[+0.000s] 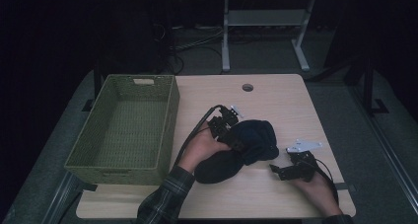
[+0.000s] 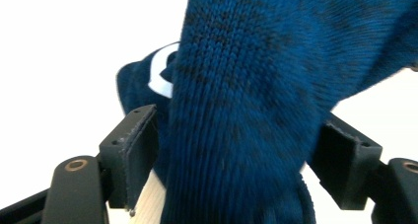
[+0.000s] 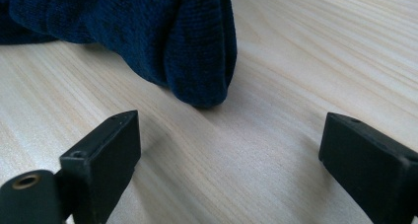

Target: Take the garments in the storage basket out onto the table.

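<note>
Wooden table (image 1: 276, 105), green basket (image 1: 125, 128) at left. Left gripper (image 2: 236, 150) jaws wide, blue knit (image 2: 256, 86) loose between them. Right gripper (image 3: 231, 150) wide, empty, near knit's edge.

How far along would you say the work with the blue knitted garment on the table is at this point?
Little looks finished: the green basket holds nothing visible. The blue knitted garment lies bunched on the table, a fold of it between the jaws of the left gripper, which stand wide and don't clamp it. The right gripper is open, low over the wood just short of the fabric's edge. Any folding, and possibly moving it to the basket, remains.
</note>
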`<state>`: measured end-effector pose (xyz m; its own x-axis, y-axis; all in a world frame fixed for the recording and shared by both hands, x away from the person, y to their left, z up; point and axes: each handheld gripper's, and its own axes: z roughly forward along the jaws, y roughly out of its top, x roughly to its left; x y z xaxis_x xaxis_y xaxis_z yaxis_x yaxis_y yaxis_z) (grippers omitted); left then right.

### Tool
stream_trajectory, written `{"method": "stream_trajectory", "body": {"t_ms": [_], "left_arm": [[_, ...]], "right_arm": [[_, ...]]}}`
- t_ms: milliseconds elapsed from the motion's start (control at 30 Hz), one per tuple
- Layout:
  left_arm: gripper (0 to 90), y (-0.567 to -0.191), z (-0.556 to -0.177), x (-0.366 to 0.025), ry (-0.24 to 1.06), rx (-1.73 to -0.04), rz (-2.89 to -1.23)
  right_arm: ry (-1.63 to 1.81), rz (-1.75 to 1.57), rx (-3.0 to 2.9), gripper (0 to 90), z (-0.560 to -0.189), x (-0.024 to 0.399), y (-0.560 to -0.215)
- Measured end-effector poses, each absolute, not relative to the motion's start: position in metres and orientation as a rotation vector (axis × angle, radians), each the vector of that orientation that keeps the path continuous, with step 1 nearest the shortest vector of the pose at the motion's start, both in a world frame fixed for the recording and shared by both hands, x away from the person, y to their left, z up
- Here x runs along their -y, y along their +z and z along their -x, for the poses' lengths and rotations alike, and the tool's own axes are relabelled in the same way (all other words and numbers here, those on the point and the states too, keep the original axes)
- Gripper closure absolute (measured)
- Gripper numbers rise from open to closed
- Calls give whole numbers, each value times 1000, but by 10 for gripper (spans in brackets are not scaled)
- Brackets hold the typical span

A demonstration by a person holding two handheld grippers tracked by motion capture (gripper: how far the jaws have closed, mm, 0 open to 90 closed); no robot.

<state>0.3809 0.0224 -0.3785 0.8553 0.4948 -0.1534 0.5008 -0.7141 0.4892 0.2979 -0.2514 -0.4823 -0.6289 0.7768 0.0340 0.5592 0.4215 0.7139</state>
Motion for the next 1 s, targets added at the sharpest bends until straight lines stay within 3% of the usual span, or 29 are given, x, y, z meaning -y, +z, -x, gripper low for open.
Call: {"method": "stream_trajectory", "body": {"t_ms": [300, 733, 1000], "left_arm": [[254, -355, -367, -53, 53, -742, -2454], [867, -353, -333, -87, 13, -755, -2393], [899, -380, -313, -87, -43, -731, -2398]], "right_arm": [[1027, -1159, -2378, 84, -298, 251, -482], [1027, -1161, -2377, 85, -298, 251, -482], [1027, -1161, -2381, 85, -298, 251, -482]]}}
